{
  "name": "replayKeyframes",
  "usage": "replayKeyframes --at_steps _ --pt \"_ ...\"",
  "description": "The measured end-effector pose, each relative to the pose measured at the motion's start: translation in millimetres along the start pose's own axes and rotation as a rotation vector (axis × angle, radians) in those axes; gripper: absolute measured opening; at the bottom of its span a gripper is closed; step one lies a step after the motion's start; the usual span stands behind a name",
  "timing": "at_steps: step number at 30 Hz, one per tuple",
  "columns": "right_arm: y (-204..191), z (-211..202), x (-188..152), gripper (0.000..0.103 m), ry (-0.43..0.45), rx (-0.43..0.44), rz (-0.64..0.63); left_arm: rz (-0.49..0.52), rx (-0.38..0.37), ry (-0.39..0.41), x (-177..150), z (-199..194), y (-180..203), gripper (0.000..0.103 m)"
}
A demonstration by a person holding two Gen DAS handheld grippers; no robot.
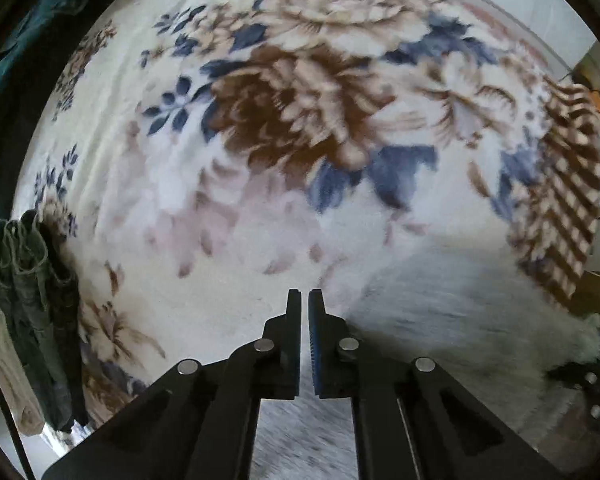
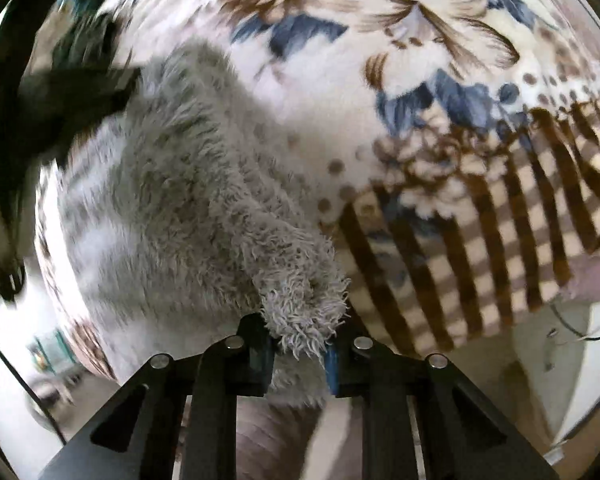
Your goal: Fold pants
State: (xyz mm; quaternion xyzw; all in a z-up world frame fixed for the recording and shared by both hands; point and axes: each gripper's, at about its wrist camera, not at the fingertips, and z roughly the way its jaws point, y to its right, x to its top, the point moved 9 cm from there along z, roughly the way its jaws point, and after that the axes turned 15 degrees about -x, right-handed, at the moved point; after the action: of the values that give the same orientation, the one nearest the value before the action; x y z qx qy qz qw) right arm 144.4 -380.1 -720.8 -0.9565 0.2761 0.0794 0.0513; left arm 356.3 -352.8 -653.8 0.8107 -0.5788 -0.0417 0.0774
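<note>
The pants (image 2: 172,208) are grey and fluffy and lie spread on a floral blanket (image 2: 440,60). My right gripper (image 2: 300,340) is shut on a bunched edge of the pants, which fills the gap between its fingers. In the left wrist view the pants (image 1: 460,312) lie at the lower right and run under my left gripper (image 1: 305,300). Its jaws stand almost closed with a thin gap, and grey fabric shows below them; whether they pinch it is unclear. The left gripper also shows as a dark blur at the left of the right wrist view (image 2: 60,92).
The blanket (image 1: 180,200) covers a bed, with a brown checked border (image 1: 568,200) at its right edge. Folded dark green and cream clothes (image 1: 32,320) are stacked at the left edge. A floor and white furniture (image 2: 572,360) lie beyond the bed's right edge.
</note>
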Motion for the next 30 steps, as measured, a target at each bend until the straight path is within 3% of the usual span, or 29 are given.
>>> replayKeyframes --at_steps 3,5,7,8,9,10,15,17,21,24,28,29,30 --pt "-1 12 -13 0.021 -0.059 0.019 0.006 -0.041 -0.038 0.002 -3 7 0 0.002" --pt "1 14 -13 0.021 -0.075 0.083 0.052 -0.096 -0.151 0.046 -2 1 3 0.004" --pt "1 9 -7 0.021 -0.074 0.113 0.076 -0.147 -0.288 0.081 0 -8 9 0.016" --pt "1 8 -4 0.021 -0.072 0.117 0.077 -0.171 -0.351 0.09 0 -12 10 0.03" --pt "-2 5 -2 0.021 -0.07 0.119 0.078 -0.177 -0.394 0.107 2 -17 12 0.043" --pt "-2 5 -2 0.022 -0.071 0.115 0.07 -0.172 -0.409 0.112 2 -20 12 0.048" --pt "-8 6 -4 0.023 -0.098 0.099 0.05 -0.129 -0.469 0.054 1 -18 21 0.051" --pt "-10 8 -1 0.024 -0.108 0.11 0.061 -0.172 -0.527 0.073 -2 -23 13 0.051" --pt "-8 6 2 0.026 -0.106 0.134 0.071 -0.255 -0.661 0.185 2 -44 13 0.054" --pt "-4 4 9 0.031 -0.105 0.142 0.073 -0.197 -0.666 0.166 1 -45 28 0.07" --pt "-6 7 10 0.032 -0.116 0.139 0.067 -0.125 -0.638 -0.019 -15 -6 53 0.07" --pt "-7 8 9 0.034 -0.124 0.135 0.063 -0.112 -0.609 -0.022 -15 1 55 0.068" --pt "-8 11 7 0.035 -0.134 0.134 0.067 -0.115 -0.593 -0.01 -13 4 54 0.05"
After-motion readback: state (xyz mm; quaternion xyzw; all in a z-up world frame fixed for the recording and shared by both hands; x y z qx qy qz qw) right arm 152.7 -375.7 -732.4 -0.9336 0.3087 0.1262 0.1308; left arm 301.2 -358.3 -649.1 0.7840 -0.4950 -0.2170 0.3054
